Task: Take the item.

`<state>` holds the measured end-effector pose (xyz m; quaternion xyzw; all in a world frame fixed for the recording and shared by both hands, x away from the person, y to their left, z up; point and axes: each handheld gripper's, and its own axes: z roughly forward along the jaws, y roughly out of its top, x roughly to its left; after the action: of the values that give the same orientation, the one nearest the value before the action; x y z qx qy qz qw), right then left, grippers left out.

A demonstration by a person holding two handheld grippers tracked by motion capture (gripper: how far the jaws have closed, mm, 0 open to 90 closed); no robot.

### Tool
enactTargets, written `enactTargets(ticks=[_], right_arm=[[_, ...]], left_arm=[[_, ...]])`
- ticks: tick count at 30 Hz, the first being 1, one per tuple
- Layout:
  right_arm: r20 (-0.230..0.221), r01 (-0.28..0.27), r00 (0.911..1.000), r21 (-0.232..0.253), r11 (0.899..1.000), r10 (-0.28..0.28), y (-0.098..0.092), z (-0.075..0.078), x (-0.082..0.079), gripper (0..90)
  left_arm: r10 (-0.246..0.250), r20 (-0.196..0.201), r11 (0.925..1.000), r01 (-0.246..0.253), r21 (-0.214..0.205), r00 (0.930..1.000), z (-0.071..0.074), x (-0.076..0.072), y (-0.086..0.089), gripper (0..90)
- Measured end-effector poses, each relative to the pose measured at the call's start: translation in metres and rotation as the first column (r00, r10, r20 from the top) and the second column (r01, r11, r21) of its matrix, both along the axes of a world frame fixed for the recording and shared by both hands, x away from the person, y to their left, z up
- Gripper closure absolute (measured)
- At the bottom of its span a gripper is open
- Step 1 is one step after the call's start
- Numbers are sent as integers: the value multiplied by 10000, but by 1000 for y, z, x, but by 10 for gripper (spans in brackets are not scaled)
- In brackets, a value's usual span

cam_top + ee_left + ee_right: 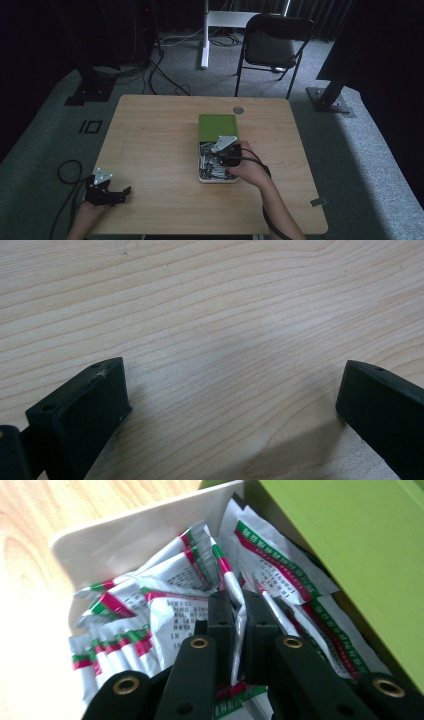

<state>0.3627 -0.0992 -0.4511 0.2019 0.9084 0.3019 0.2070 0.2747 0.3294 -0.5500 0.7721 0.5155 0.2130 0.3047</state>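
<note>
A pale wooden table (160,150) with a straight, light grain fills the middle of the high view, its top bare apart from a small round grey fitting (238,110) near the far edge and a box right of centre. The box is a white tray (200,172) with a green lid (218,128) slid towards the far side, so the near half lies uncovered. That uncovered half is packed with sachets (170,610), white and silver with green and pink-red bands and fine print, lying loosely one over another.

The right gripper (239,617) reaches down into the tray from the near right, the person's hand behind it at the tray's near right corner. In the right gripper view its two black jaws stand almost together, pinching the edge of one sachet (235,592) that rises between them among the others; the green lid slopes along the right of that view and the tray's white wall runs along the far left.

The left gripper (116,192) rests at the near left corner of the table, well apart from the box. In the left gripper view its jaws are spread wide, with bare wood grain between them and nothing held.

Around the table the floor is grey carpet (45,145). A black folding chair (272,47) stands beyond the far edge, a white stand leg (204,45) to its left, dark drapes behind, black stand bases at both sides and cables trailing on the left
</note>
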Motion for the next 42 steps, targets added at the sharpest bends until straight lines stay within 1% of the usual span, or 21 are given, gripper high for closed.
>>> enactTargets(ticks=[5,9,11,15,19,22,23,25,27,29,31,32,33,34,35,37,38,39,40,41,42], right_arm=[[72,60,10000,312,9995,-62,-3,5,-3,852],[191,130,9997,611,9980,-141,-6,13,-6,857],[113,236,9996,856,9961,-246,-8,17,-8,859],[159,221,9996,843,9962,-236,-11,22,-11,860],[246,309,9991,1276,9913,-343,-13,28,-13,861],[318,315,9988,1397,9897,-363,-15,32,-14,861],[380,369,9983,1619,9861,-436,-18,36,-15,861],[388,454,9978,1763,9833,-531,-19,38,-16,861],[578,627,9954,2110,9755,-765,-23,45,-17,861],[631,705,9943,2154,9740,-859,-24,47,-18,862],[716,970,9904,2510,9631,-1184,-30,53,-18,862],[716,970,9904,2510,9631,-1184,-30,53,-18,862],[722,1164,9875,2666,9568,-1402,-35,56,-17,862],[722,1164,9875,2666,9568,-1402,-35,56,-17,862],[855,1319,9832,2798,9510,-1615,-40,59,-17,862],[891,1351,9821,2788,9508,-1657,-42,60,-17,862],[1015,1505,9772,2885,9456,-1864,-46,62,-17,863],[1015,1505,9772,2885,9456,-1864,-46,62,-17,863],[1108,1706,9707,3059,9366,-2130,-51,64,-17,864],[1108,1706,9707,3059,9366,-2130,-51,64,-17,864],[1153,1904,9646,3181,9288,-2372,-56,65,-16,864]], left_arm=[[-4,-3,10000,4,8,10000,0,0,0,13],[4,1,10000,-4,1,10000,0,0,0,13],[6,4,10000,-6,-6,10000,0,0,0,13],[16,13,10000,-16,-16,10000,0,0,0,13],[13,9,10000,-13,-9,10000,0,0,0,13],[12,7,10000,-12,-12,10000,0,0,0,13],[12,7,10000,-12,-10,10000,0,0,0,13],[13,5,10000,-13,-14,10000,0,0,0,13],[11,7,10000,-11,-11,10000,0,0,0,13],[12,6,10000,-12,-10,10000,0,0,0,13],[4,-4,10000,-4,-6,10000,0,0,0,13],[9,3,10000,-9,-9,10000,0,0,0,13],[11,3,10000,-11,-8,10000,0,0,0,13],[8,2,10000,-8,-8,10000,0,0,0,13],[13,4,10000,-13,-10,10000,0,0,0,13],[11,2,10000,-11,-9,10000,0,0,0,13],[10,3,10000,-10,-9,10000,0,0,0,13],[10,3,10000,-10,-9,10000,0,0,0,13],[9,0,10000,-9,-8,10000,0,0,0,13],[9,3,10000,-9,-7,10000,0,0,0,13],[9,1,10000,-9,-8,10000,0,0,0,13]])
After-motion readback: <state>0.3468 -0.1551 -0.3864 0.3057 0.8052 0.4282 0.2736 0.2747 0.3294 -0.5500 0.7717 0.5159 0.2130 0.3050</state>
